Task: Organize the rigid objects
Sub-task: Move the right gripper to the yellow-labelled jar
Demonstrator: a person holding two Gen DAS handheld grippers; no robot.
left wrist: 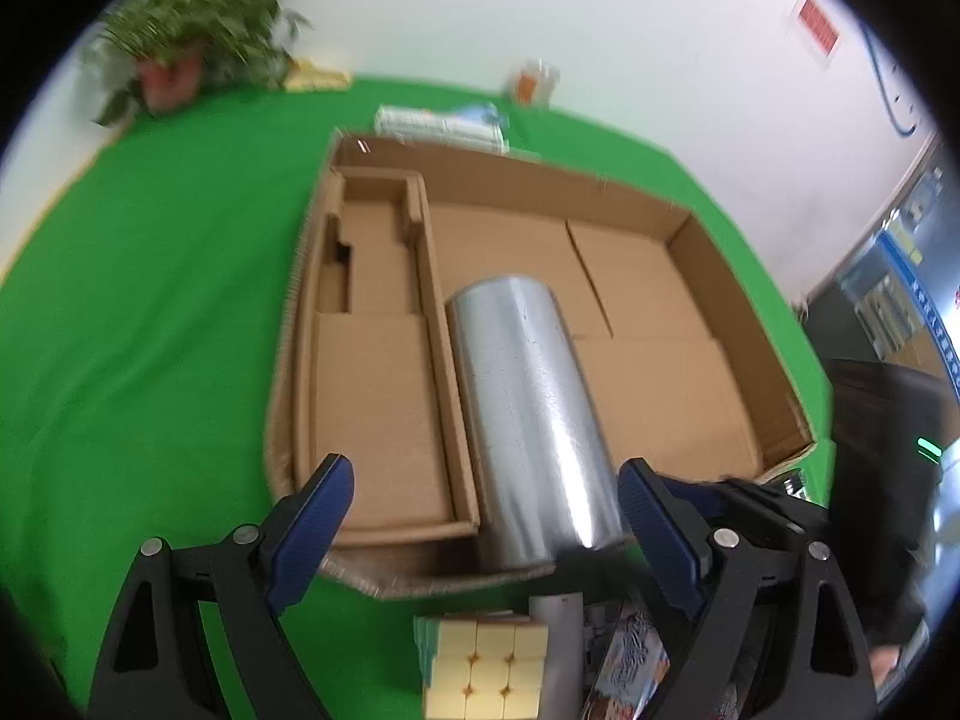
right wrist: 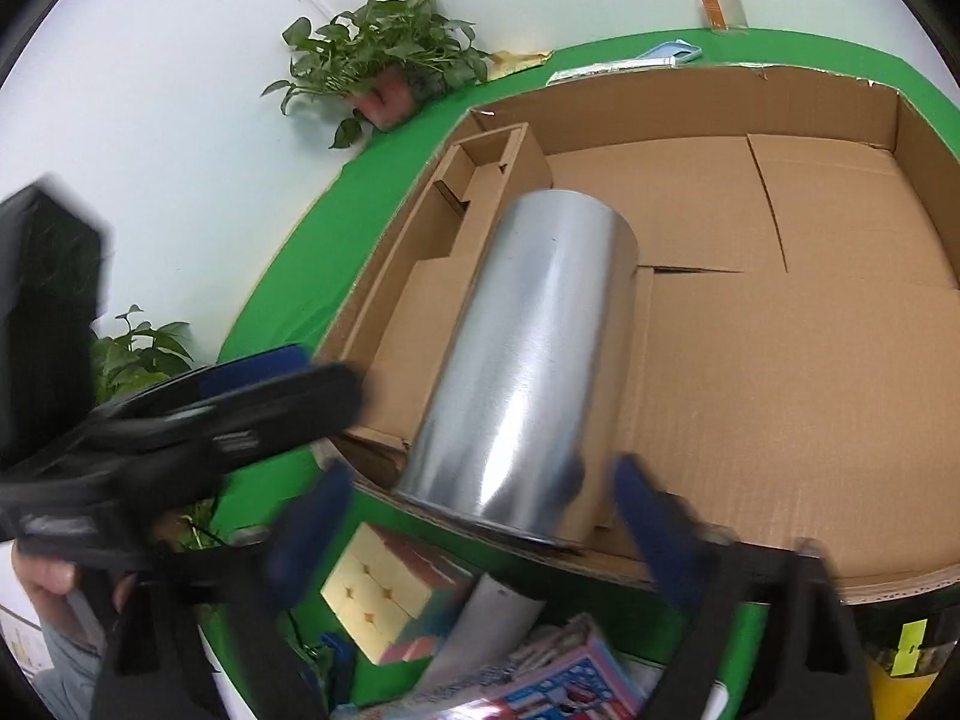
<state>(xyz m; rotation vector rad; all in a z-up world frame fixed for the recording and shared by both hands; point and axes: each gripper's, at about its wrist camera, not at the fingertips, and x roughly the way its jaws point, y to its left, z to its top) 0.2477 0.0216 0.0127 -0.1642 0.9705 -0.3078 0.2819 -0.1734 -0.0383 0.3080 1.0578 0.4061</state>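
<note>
A shiny silver cylinder (left wrist: 531,414) (right wrist: 528,360) lies on its side in the open cardboard box (left wrist: 738,276) (right wrist: 780,372), beside a cardboard divider. My left gripper (left wrist: 486,480) is open; its blue-padded fingers stand either side of the cylinder's near end, apart from it. My right gripper (right wrist: 480,486) is blurred and also open around that near end, with no pad pressing on it. A pale yellow puzzle cube (left wrist: 486,666) (right wrist: 384,600), a grey tube (left wrist: 561,648) (right wrist: 480,630) and a colourful packet (left wrist: 630,660) (right wrist: 570,678) lie on the green cloth in front of the box.
The left gripper (right wrist: 318,378) crosses the right wrist view's left side, held by a hand (right wrist: 42,576). A potted plant (left wrist: 180,42) (right wrist: 390,60), a clear jar (left wrist: 531,81) (right wrist: 723,9) and a flat packet (left wrist: 444,123) sit behind the box. A dark sleeve (left wrist: 876,450) is at right.
</note>
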